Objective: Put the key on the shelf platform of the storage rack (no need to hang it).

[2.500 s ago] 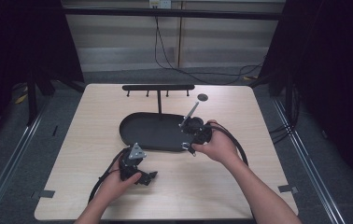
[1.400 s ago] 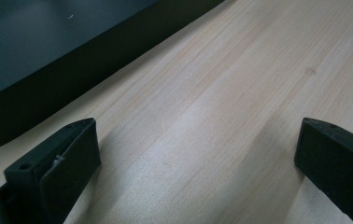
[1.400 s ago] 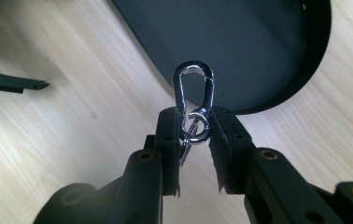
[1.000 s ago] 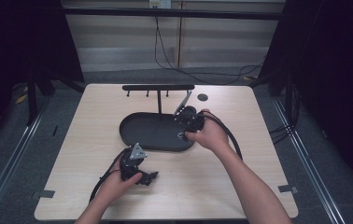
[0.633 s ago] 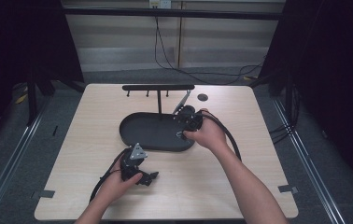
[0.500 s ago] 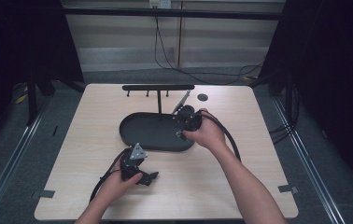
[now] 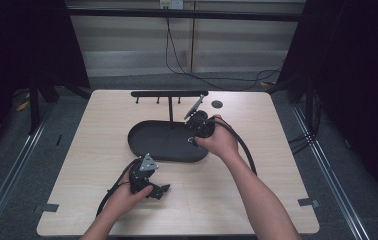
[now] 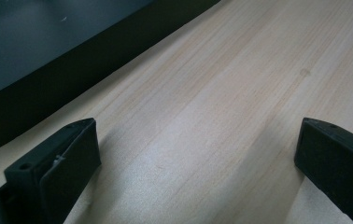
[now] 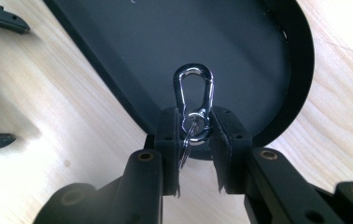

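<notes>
A silver carabiner (image 9: pixel 194 100) with a key ring on it is pinched at its lower end in my right gripper (image 9: pixel 194 126), which is shut on it. The clip points out over the black oval tray (image 9: pixel 212 42). From the high view, my right gripper (image 7: pixel 200 125) hovers at the tray's (image 7: pixel 162 142) back right rim, close under the black hook rack (image 7: pixel 169 94). My left gripper (image 7: pixel 159 190) rests on the table in front of the tray. Its jaws stand wide open (image 8: pixel 198 140) with only bare wood between them.
The rack's bar spans the back of the table, and two of its black pegs (image 9: pixel 2 18) show at the left of the right gripper view. A small dark disc (image 7: pixel 217 104) lies right of the rack. The tray's rim (image 8: pixel 48 79) runs just beyond the left gripper.
My right gripper carried the carabiner from the tray's right end back and left toward the rack, then nearly held still. The left gripper has not moved.
</notes>
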`<state>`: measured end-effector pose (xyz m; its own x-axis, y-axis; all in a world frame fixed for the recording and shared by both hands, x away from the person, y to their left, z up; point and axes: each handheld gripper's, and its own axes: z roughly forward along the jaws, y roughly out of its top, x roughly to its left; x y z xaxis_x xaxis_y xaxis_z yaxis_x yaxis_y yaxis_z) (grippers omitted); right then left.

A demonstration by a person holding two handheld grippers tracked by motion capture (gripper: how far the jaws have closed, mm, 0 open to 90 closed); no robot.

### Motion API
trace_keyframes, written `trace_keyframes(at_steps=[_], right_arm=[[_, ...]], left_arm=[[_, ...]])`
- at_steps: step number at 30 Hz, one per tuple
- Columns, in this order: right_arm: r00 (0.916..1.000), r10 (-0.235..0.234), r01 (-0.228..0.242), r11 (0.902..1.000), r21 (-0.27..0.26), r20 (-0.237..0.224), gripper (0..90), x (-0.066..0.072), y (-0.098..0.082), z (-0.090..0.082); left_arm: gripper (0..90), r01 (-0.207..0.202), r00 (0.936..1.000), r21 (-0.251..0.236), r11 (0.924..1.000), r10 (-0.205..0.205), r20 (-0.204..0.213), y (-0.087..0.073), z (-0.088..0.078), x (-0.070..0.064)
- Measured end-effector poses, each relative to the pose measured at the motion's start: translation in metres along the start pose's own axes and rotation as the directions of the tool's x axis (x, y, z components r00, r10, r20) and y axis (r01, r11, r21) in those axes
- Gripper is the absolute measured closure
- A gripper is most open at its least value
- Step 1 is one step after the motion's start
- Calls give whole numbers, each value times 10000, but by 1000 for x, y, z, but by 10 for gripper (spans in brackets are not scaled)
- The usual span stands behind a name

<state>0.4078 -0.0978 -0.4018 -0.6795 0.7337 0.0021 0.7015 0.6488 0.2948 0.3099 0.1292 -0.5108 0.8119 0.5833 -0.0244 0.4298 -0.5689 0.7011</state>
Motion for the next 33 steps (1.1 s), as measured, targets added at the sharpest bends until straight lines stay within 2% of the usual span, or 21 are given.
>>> trace_keyframes(at_steps=[8,17,33], right_arm=[[9998,182,-183,9998,128,71,735,-1,5,7],[10000,40,-40,10000,10,38,735,0,11,14],[9997,209,-210,9998,53,86,735,-2,17,23]], left_arm=[[0,-26,10000,-34,10000,26,-12,0,0,0],[0,-66,10000,15,10000,66,-50,1,0,-1],[0,-90,10000,27,10000,90,31,1,1,-2]])
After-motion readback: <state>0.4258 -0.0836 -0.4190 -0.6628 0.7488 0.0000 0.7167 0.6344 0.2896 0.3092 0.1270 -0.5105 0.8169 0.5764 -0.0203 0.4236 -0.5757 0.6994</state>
